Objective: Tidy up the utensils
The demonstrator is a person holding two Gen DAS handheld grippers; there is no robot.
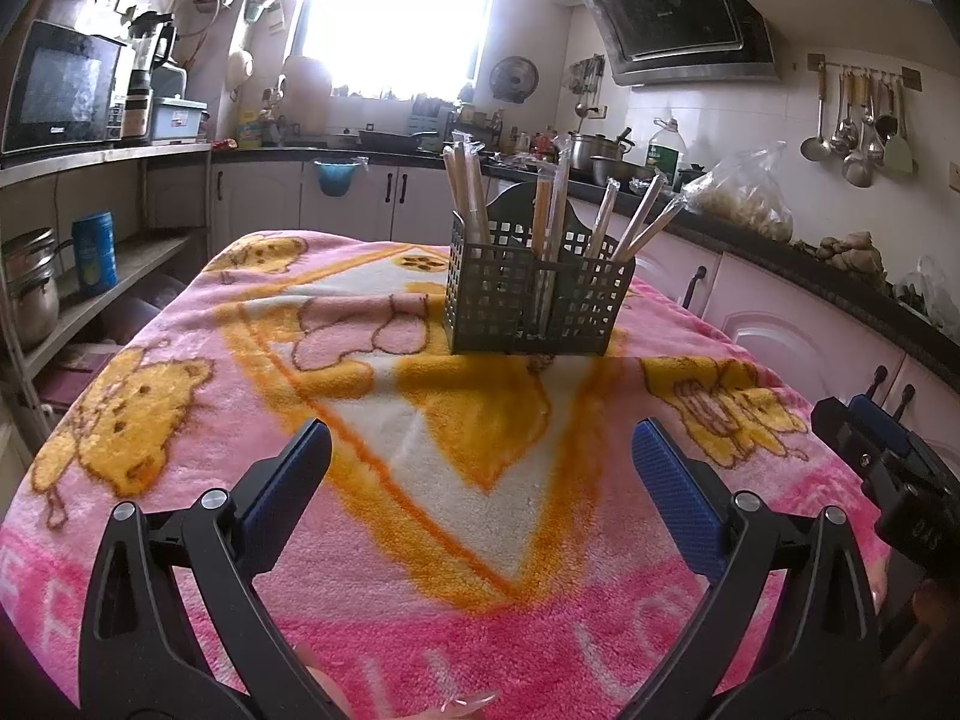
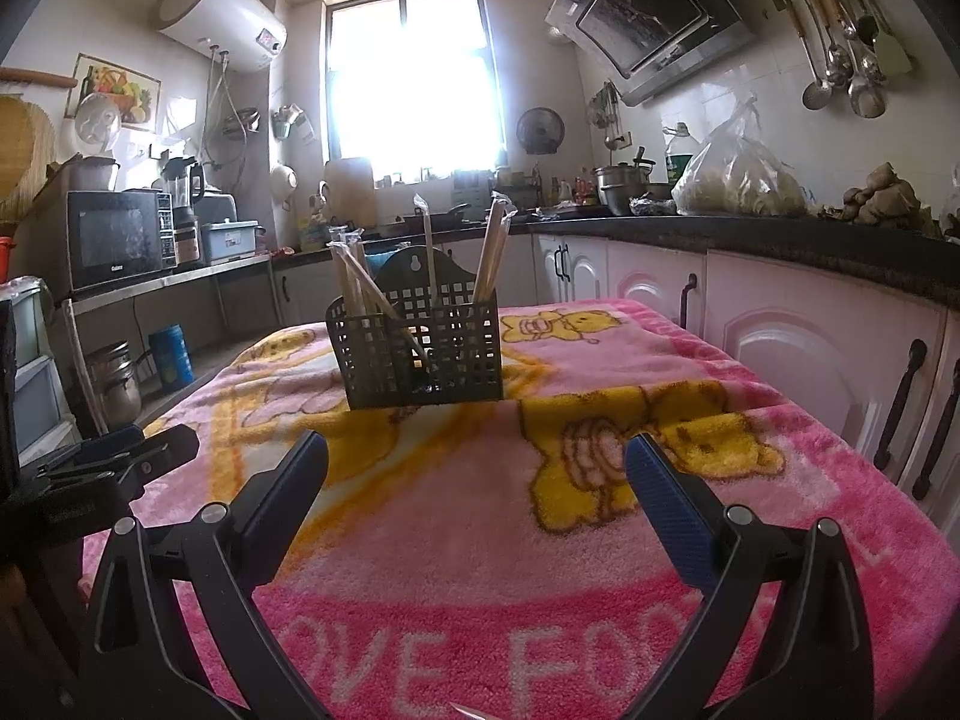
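A dark green lattice utensil caddy [image 1: 534, 306] [image 2: 420, 354] stands on the pink blanket, with several plastic-wrapped chopstick pairs [image 1: 468, 192] [image 2: 492, 252] upright in its compartments. My left gripper [image 1: 480, 444] hovers open over the blanket, well short of the caddy, nothing between its fingers. My right gripper [image 2: 477, 456] is also open and empty, nearer the table's right side. The right gripper's body [image 1: 882, 456] shows at the right edge of the left wrist view. The left gripper's body [image 2: 114, 456] shows at the left edge of the right wrist view.
The pink and yellow cartoon blanket [image 1: 420, 480] [image 2: 540, 540] covers the table. White cabinets [image 2: 780, 330] with dark handles run close along the right. A shelf with a pot and blue can [image 1: 93, 252] stands at left. A fingertip [image 1: 468, 702] shows at the bottom.
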